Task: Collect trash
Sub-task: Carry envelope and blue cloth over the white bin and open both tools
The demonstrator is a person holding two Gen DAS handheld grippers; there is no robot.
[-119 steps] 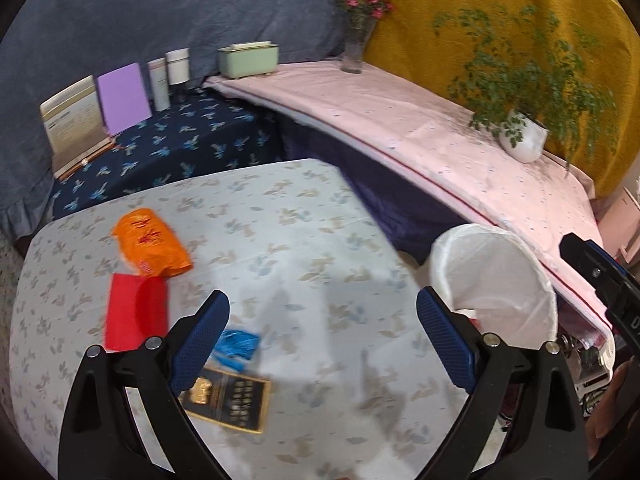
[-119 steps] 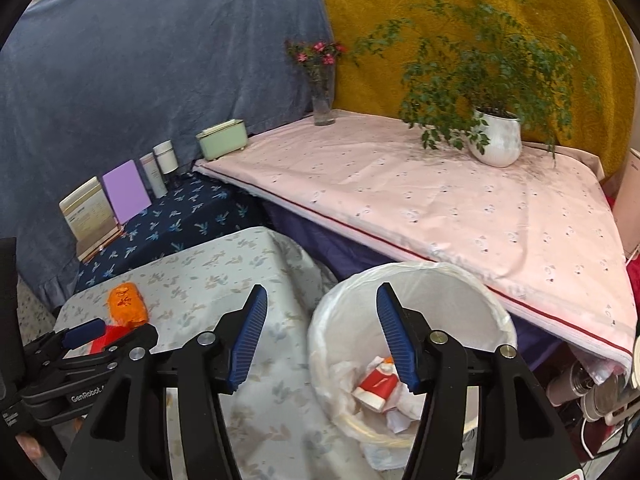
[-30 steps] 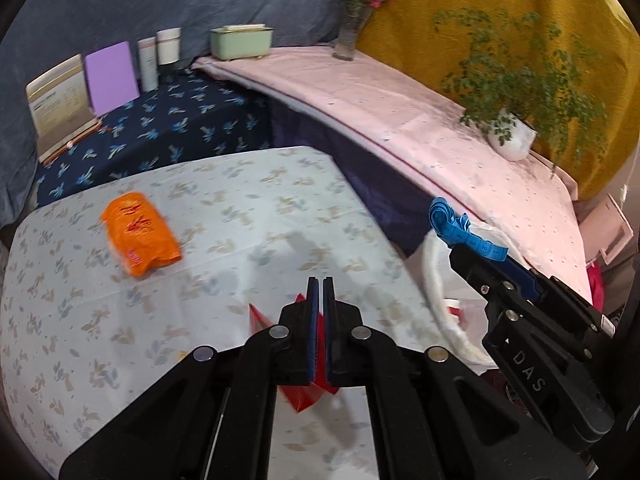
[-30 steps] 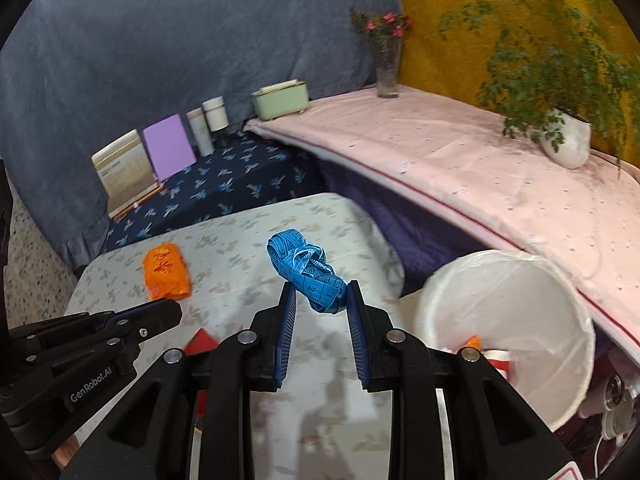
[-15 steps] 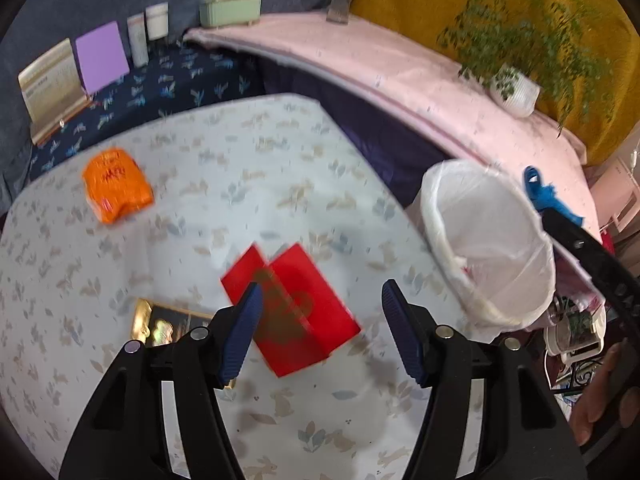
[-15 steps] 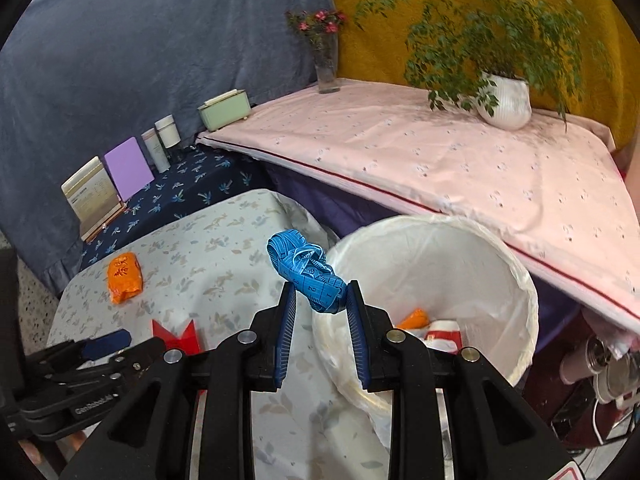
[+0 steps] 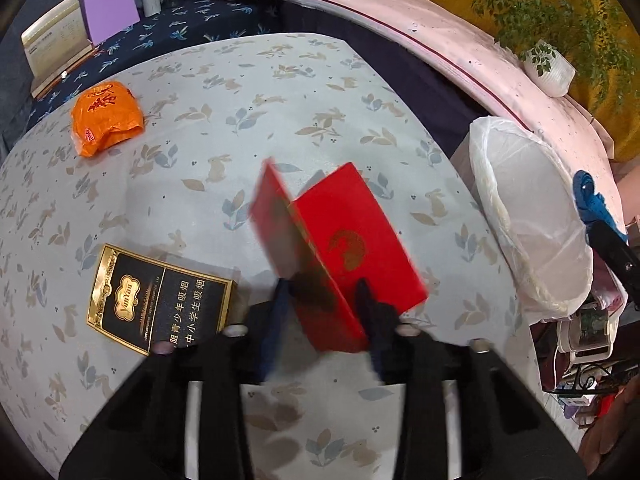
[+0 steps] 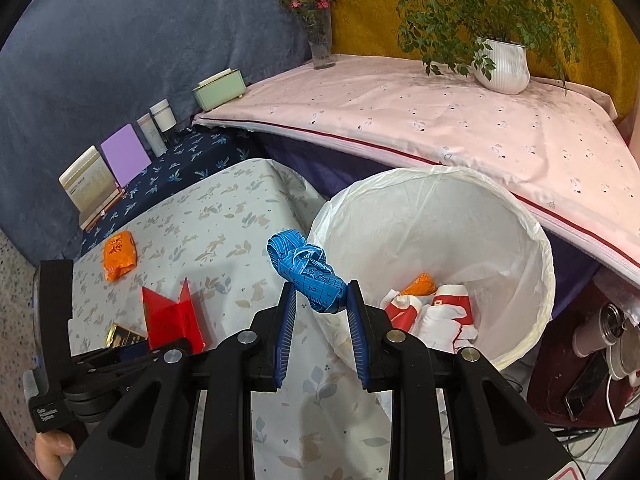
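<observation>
The left gripper [image 7: 320, 300] is closing its fingers around the folded red paper envelope [image 7: 340, 248]; they should bite its near edge squarely. The right gripper [image 8: 318, 300], clenched on the crumpled blue tape measure [image 8: 308, 272], should clear the white-lined bin's [image 8: 536, 248] rim before letting go.

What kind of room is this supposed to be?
Probably a home living space staged for recording: cloth-covered tables, a potted plant, a vase of flowers, and a lined trash bin beside the table.
</observation>
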